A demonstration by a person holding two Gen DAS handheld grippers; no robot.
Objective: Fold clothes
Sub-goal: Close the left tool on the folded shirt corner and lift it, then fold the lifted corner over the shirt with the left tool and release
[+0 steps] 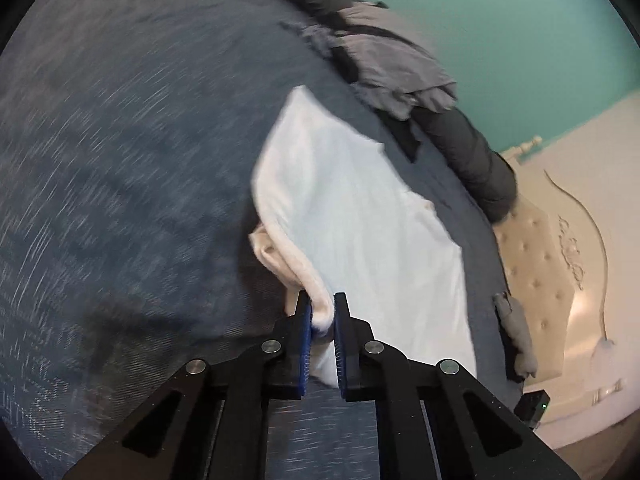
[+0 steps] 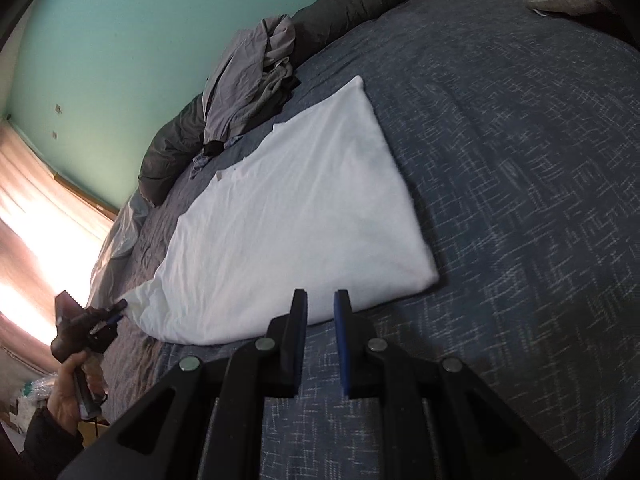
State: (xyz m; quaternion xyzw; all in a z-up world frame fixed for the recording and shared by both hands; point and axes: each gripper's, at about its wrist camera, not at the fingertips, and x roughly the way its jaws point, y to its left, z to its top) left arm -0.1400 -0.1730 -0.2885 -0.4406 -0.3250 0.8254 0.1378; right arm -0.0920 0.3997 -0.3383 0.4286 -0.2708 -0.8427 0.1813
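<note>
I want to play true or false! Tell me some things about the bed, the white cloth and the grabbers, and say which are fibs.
1. The left hand-held gripper pinches the white cloth. True.
2. The right hand-held gripper holds the white cloth. False: nothing is between its fingers.
3. The bedspread is bright red. False: it is dark blue.
4. Crumpled grey clothes lie beyond the white cloth. True.

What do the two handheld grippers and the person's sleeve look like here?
Both the left gripper and the right gripper are black, angular linkages with round silver pivot pins and flat fingers faced with blue ribbed pads. The person's sleeve is dark.
</note>
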